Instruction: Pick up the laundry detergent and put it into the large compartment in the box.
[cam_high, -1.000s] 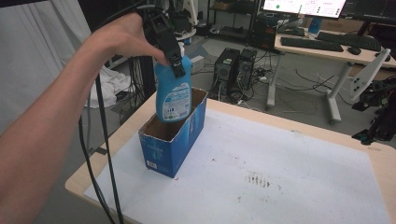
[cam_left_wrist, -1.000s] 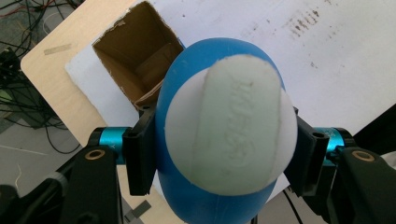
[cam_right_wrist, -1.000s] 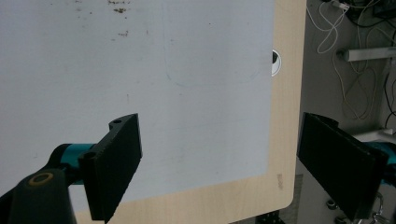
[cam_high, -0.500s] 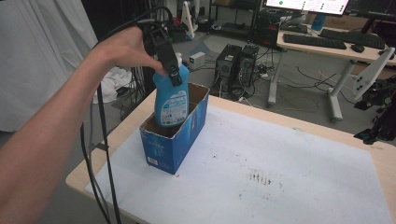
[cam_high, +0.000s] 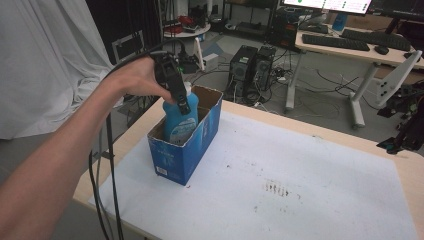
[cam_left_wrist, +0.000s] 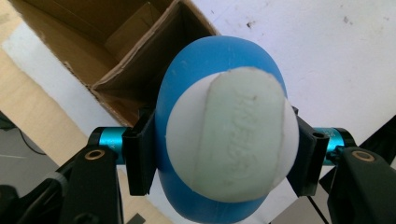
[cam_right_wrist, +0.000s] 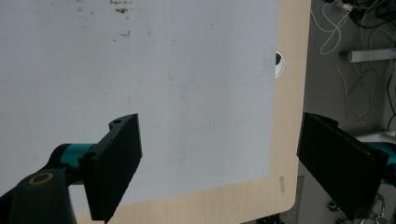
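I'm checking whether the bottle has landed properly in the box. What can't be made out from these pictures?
- Bottle base: high view, hidden behind the box wall, so whether it rests on the bottom is unclear.
- Box floor: left gripper view, covered by the bottle's cap and body.
- Bottle label: high view, too small and blurred to read.
- Left gripper pads: high view, too small; the left gripper view shows them pressing the bottle.

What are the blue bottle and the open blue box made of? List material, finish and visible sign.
Blue bottle: probably plastic, smooth and slightly glossy; rounded moulded body, pale embossed cap.
Open blue box: cardboard, matte; brown raw inside walls with folded flaps, printed blue outside.
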